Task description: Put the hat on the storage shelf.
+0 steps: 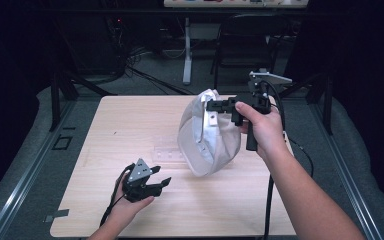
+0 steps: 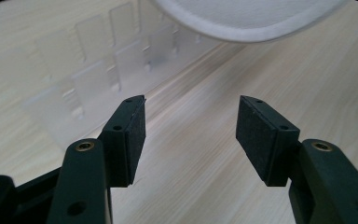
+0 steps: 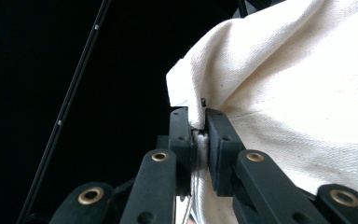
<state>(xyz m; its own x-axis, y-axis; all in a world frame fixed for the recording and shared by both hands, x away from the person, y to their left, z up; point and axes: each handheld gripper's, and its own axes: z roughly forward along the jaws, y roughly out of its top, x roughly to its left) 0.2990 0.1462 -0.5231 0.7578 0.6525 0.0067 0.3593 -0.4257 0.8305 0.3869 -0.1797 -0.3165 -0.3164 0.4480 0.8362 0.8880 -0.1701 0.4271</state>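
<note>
A white cloth cap [image 1: 207,135] hangs above the middle of the wooden table [image 1: 125,120], its brim pointing down toward the table. My right gripper [image 1: 211,106] is shut on the cap's back edge and holds it up; in the right gripper view the cream fabric [image 3: 284,93] is pinched between the two jaws of my right gripper [image 3: 198,122]. My left gripper [image 1: 161,176] rests low near the table's front left, open, with nothing between its pads [image 2: 135,135]. In the left gripper view the cap's brim [image 2: 247,21] hangs just ahead of my left gripper [image 2: 191,100].
A clear plastic rack [image 1: 169,152] with upright slots lies on the table under and left of the cap; the rack [image 2: 107,65] sits just ahead of the left jaws. A dark chair [image 1: 245,45] and a table leg [image 1: 187,50] stand beyond the far edge.
</note>
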